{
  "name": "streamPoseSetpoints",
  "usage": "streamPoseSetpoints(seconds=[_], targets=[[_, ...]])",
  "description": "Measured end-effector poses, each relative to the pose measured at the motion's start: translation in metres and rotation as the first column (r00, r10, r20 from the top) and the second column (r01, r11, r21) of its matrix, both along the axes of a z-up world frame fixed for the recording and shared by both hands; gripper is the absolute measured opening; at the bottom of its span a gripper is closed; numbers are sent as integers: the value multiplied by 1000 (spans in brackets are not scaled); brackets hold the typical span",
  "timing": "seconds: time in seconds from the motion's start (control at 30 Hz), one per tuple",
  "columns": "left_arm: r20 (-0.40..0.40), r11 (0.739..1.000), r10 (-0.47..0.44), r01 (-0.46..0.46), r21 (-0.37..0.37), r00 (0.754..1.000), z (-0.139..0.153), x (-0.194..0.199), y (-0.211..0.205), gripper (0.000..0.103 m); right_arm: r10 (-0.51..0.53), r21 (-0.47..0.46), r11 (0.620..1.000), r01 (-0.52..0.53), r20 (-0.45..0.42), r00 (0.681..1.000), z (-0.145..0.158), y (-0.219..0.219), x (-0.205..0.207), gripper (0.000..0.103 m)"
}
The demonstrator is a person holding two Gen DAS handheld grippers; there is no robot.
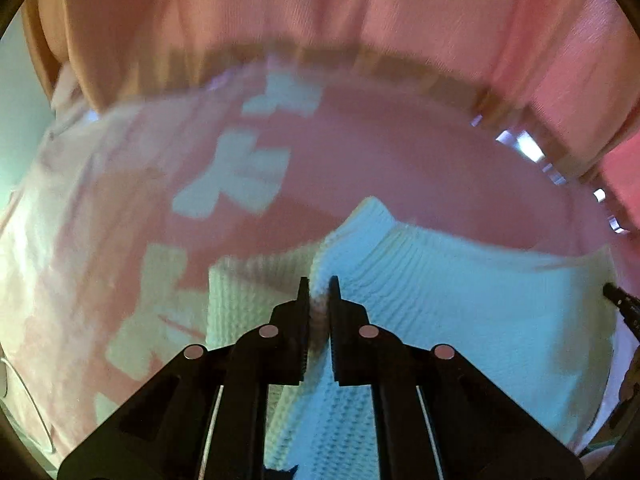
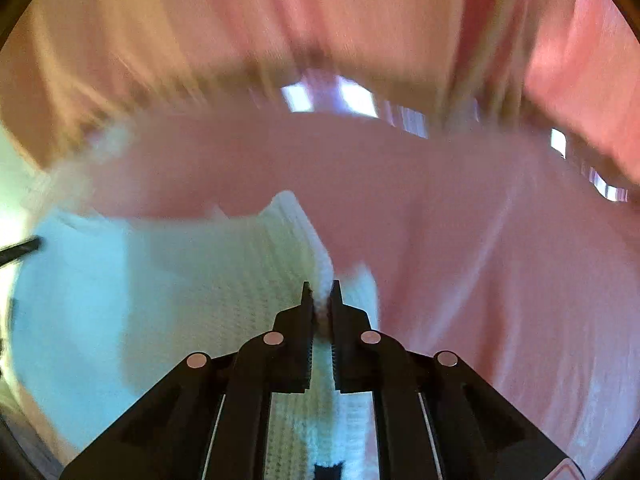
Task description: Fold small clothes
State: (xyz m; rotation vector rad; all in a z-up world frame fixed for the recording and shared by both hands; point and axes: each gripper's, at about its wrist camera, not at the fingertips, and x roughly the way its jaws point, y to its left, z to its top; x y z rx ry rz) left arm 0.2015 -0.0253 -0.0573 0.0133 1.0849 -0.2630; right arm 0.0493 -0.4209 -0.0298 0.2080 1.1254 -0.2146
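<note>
One white waffle-knit garment (image 1: 460, 304), pinched taut

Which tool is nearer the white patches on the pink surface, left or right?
Left. The left tool, clamped on the white waffle-knit cloth, has the white patches just beyond on its left side. The right tool grips the cloth's opposite end; its view shows no patches.

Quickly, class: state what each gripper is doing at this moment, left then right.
Left gripper: shut on an edge of the white waffle-knit garment.
Right gripper: shut on another edge of the same garment.
</note>
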Motion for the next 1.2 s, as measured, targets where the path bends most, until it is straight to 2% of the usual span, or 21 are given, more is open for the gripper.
streamPoseSetpoints(seconds=[0.03,0.07,0.17,0.27,0.33,0.37,0.4,0.47,0.53,0.63,0.67,0.7,0.77,0.87,0.97,1.0,1.03,1.07,1.17,1.2], targets=[[-39,1000,6,-6,4,999,-11,3,0,7,-16,28,999,18,-42,999,-14,-4,2,7],[-47,1000,12,-12,18,999,-16,4,0,7,-25,33,999,26,-28,999,-14,-4,2,7],[-8,1000,5,-5,26,1000,-8,0,0,8,-13,22,1000,12,40,999,11,-1,-1,7],[-33,999,-1,3,49,999,-19,1,-1,11,-19,50,999,22,-55,998,-13,-10,3,7],[-16,999,-3,4,52,1000,-11,-3,-2,12,-43,58,997,44,-27,999,-4,-14,1,10],[10,999,-2,2,38,1000,0,-8,-1,15,-53,56,997,52,7,999,10,-13,-2,11],[32,1000,6,-7,17,999,11,-12,1,21,-57,52,997,55,42,997,23,-11,-7,14],[82,999,37,-34,-39,996,29,-22,6,62,-28,40,999,23,118,993,47,1,-11,19],[115,997,47,-41,-60,992,36,-30,4,63,27,56,998,-36,152,988,54,22,-12,19],[101,1000,-24,24,-5,995,25,-37,-20,63,97,61,993,-105,118,988,44,48,-3,19],[91,999,-37,36,13,995,19,-37,-27,63,121,56,990,-127,91,988,34,57,1,14],[78,998,-47,44,41,996,11,-36,-33,63,128,47,990,-131,54,990,23,60,7,6],[51,993,-54,48,107,997,-7,-32,-41,63,104,31,994,-103,-41,994,-7,54,13,6],[58,987,-49,40,153,997,-17,-31,-43,64,93,53,994,-92,-9,996,7,54,8,6],[69,991,-44,35,126,997,-9,-34,-39,63,124,31,992,-126,51,991,24,59,2,6],[58,991,-38,30,131,998,-13,-31,-38,64,128,20,991,-129,28,991,17,59,3,6],[42,990,-35,29,138,999,-19,-28,-37,64,121,8,993,-121,-36,992,0,56,5,6],[36,990,-29,23,140,999,-21,-27,-36,64,120,17,993,-120,-25,992,-5,51,3,6],[55,994,-39,33,104,998,-9,-32,-32,63,113,22,993,-113,2,994,15,49,-3,6],[65,996,-34,29,82,997,-3,-36,-27,63,102,16,995,-102,33,994,27,45,-10,12]])
